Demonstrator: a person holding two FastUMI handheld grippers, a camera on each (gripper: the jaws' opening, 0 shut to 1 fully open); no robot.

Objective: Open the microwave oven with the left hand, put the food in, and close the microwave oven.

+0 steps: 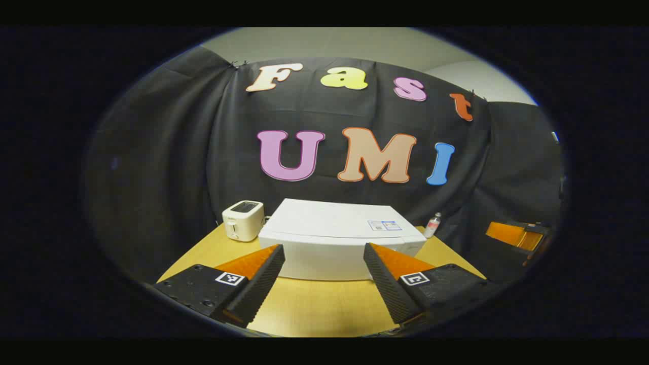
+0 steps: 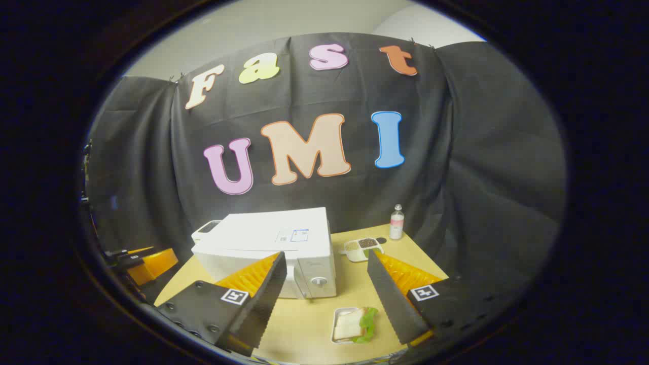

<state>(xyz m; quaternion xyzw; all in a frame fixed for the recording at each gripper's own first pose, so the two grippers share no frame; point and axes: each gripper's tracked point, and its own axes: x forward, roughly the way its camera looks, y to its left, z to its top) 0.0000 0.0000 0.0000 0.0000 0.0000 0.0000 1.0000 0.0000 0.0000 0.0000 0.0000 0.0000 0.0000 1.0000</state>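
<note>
Two tools, both spread wide, nothing held. Left tool [image 1: 323, 276] sits above the table [image 1: 314, 309], pointed at the microwave [image 1: 339, 238], which stands straight ahead between the fingers, apart from them, no contact. Its door is closed as far as the right gripper view shows.

Right tool [image 2: 324, 291] is also over the table [image 2: 304, 324]. Microwave [image 2: 274, 243] lies ahead and left of centre w/ its dial end between the fingers, farther off. Tray [image 2: 338, 324] w/ food [image 2: 355, 324] lies on the table near the bottom of the view, just inside the right finger, in front of the microwave and to its right; contents look like a sandwich w/ a green leaf. Not gripped.

Other containers: small divided dish [image 2: 362, 248] behind, right of the microwave, holding dark and pale bits, can't tell what. Bottle [image 2: 396, 223] upright near the table's back corner, just beyond the dish. Toaster [image 1: 243, 220] stands left of the microwave, close beside it, near the back wall.

The other tool [image 2: 144, 263] shows at the far left edge of the right gripper view, off the table's side.
</note>
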